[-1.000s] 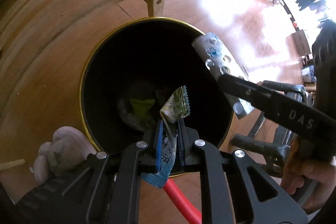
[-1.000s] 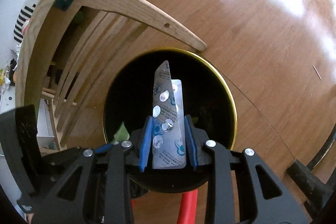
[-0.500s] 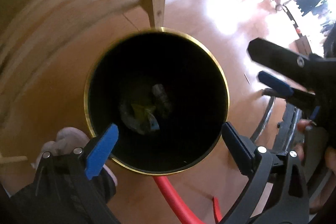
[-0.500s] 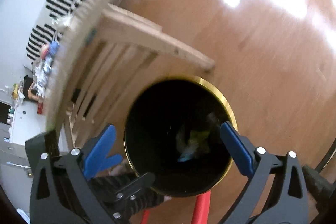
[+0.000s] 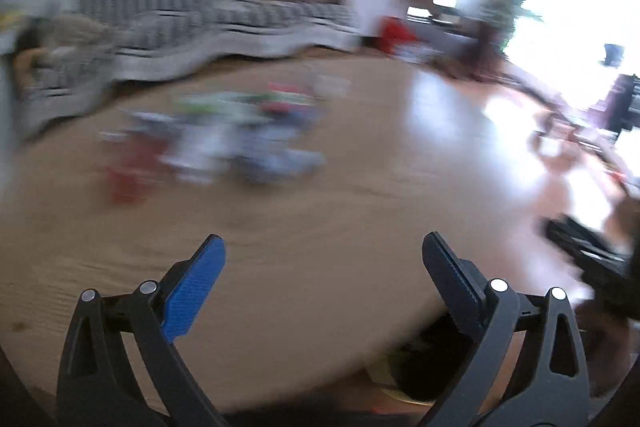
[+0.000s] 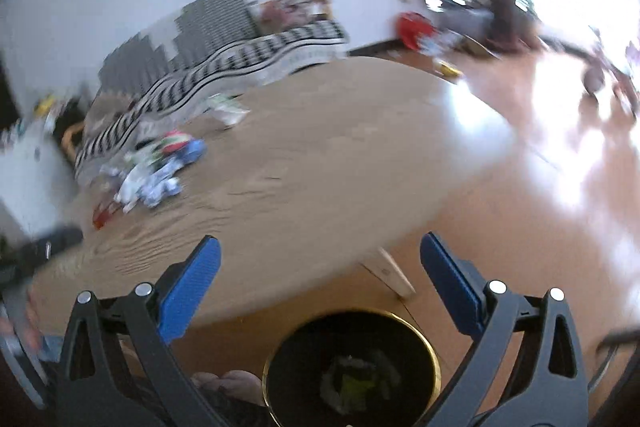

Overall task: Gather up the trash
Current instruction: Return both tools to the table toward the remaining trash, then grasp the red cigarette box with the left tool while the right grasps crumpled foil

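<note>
The left gripper [image 5: 320, 251] has its jaws spread wide with nothing between them, and the right gripper [image 6: 318, 251] is the same; both have just been opening. Only the right wrist view shows the black bin [image 6: 352, 367] with its gold rim, on the floor [image 6: 540, 227] just below the near edge of the round wooden table [image 6: 320, 155], with crumpled trash at its bottom. In the left wrist view just a dark sliver of the bin [image 5: 412, 375] peeks from under the table edge at the lower right. Both views show a blurred pile of wrappers [image 5: 224, 147] on the far left part of the tabletop, well apart from both grippers. The near and right parts of the tabletop are bare wood, and the table's rounded edge drops to shiny floor on the right. A striped sofa [image 6: 224, 67] stands beyond the table.
</note>
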Demonstrator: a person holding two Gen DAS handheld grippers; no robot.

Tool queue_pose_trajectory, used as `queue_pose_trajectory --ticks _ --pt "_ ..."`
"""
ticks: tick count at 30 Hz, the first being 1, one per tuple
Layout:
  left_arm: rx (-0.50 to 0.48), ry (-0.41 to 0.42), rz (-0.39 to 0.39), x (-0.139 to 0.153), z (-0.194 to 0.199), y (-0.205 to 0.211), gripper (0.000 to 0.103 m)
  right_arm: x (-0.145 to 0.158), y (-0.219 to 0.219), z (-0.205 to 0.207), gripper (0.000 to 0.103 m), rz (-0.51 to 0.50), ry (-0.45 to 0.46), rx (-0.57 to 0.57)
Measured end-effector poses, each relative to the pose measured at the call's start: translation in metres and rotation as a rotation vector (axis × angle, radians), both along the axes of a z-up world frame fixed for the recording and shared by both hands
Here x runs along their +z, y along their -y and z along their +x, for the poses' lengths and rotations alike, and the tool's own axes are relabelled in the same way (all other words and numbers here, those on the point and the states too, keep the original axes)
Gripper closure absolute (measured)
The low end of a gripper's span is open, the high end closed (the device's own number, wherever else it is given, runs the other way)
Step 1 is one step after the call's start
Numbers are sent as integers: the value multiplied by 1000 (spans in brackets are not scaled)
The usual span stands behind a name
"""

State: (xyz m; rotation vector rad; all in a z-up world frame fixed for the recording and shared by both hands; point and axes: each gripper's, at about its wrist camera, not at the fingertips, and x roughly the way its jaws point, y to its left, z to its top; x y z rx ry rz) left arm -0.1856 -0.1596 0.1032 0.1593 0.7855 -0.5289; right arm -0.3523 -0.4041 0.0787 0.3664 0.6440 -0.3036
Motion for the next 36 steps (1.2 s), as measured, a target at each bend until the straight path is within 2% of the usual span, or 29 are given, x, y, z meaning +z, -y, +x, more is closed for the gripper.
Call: queue_pose_trajectory --ticks 1,4,7,9,11,14,18,22,26,27,29,31,33,34,36 --pt "70 -15 30 -5 22 -21 7 -2 -10 18 7 10 -6 38" --pt "223 -77 37 -23 66 -65 7 -7 -44 71 7 28 -34 163" --pt "297 -116 54 -47 99 -92 7 -16 -80 120 7 -8 -87 256" --pt "306 -152 36 -57 115 -101 7 -23 -97 148 7 -26 -120 280" --pt "299 -180 24 -66 136 -110 7 -26 -109 170 7 -46 -131 291" --pt "236 -209 41 -72 166 -107 7 -30 -124 205 7 -78 -142 317" --pt "164 -167 70 -69 194 -101 7 -33 -142 247 7 -190 -163 386" --pt "85 -96 127 -73 214 -88 6 -42 -148 279 7 -198 -205 461" --pt "24 -118 170 -89 228 -83 6 -51 -157 297 7 -232 -236 489" --pt "19 -118 169 -92 230 -82 6 -54 -158 298 9 -227 -239 490" --pt "20 -122 155 -93 234 -83 6 -62 -159 299 24 -205 -250 496" --pt "14 -122 157 -93 235 -81 6 -66 -159 297 45 -264 -250 474" --pt "-3 -125 158 -92 235 -79 8 -65 -155 294 55 -248 -238 472" --pt "-12 -121 154 -90 233 -77 20 -65 -151 292 59 -227 -232 468" --pt "-45 -107 160 -85 227 -71 34 -65 -147 289 62 -211 -217 446"
